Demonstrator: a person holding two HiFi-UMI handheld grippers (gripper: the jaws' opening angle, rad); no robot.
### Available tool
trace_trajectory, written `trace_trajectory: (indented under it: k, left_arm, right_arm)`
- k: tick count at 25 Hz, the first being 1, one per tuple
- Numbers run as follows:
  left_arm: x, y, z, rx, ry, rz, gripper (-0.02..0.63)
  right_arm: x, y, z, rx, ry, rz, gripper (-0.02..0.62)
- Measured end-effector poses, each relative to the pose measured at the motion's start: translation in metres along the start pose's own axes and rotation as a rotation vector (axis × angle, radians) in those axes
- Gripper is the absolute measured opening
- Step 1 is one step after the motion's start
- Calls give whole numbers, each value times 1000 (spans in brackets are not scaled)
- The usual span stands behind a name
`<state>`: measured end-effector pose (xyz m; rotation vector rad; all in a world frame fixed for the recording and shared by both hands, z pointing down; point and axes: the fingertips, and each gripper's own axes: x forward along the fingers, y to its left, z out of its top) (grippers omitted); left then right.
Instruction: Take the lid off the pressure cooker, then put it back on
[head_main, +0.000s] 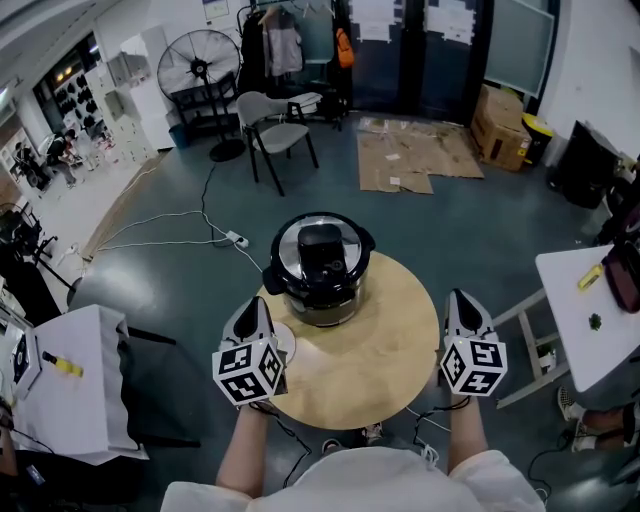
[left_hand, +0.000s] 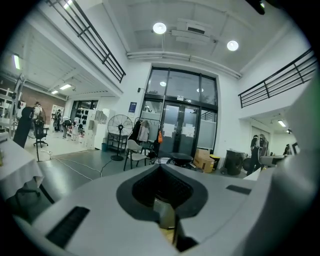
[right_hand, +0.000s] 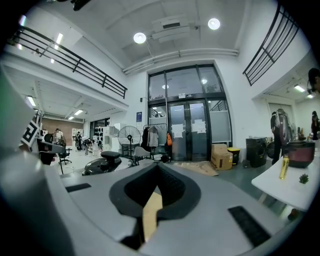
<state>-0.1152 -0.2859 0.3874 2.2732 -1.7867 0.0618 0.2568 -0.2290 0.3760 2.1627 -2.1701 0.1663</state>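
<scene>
The pressure cooker (head_main: 320, 268), steel with a black lid (head_main: 322, 248) seated on it, stands at the far side of the round wooden table (head_main: 385, 355). My left gripper (head_main: 254, 305) hovers over the table's left edge, just left of and nearer than the pot, jaws together and empty. My right gripper (head_main: 460, 298) hangs by the table's right edge, well apart from the pot, also shut and empty. In the left gripper view the lid's knob (left_hand: 180, 159) peeks over the closed jaws (left_hand: 161, 166). In the right gripper view the cooker (right_hand: 102, 164) sits to the left of the jaws (right_hand: 157, 165).
White tables stand at the left (head_main: 70, 400) and right (head_main: 585, 330). Beyond the round table are a grey chair (head_main: 278, 130), a floor fan (head_main: 200, 70), flattened cardboard (head_main: 415, 155) and cables on the floor (head_main: 190, 235). A small white round thing (head_main: 287, 342) lies by the left gripper.
</scene>
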Motion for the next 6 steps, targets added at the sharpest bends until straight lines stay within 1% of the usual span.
trace_trajectory:
  k: [6]
  left_arm:
    - [3,0,-3,-1,4,3,-6]
  right_arm:
    - [4,1,0,-19,-1,2,0]
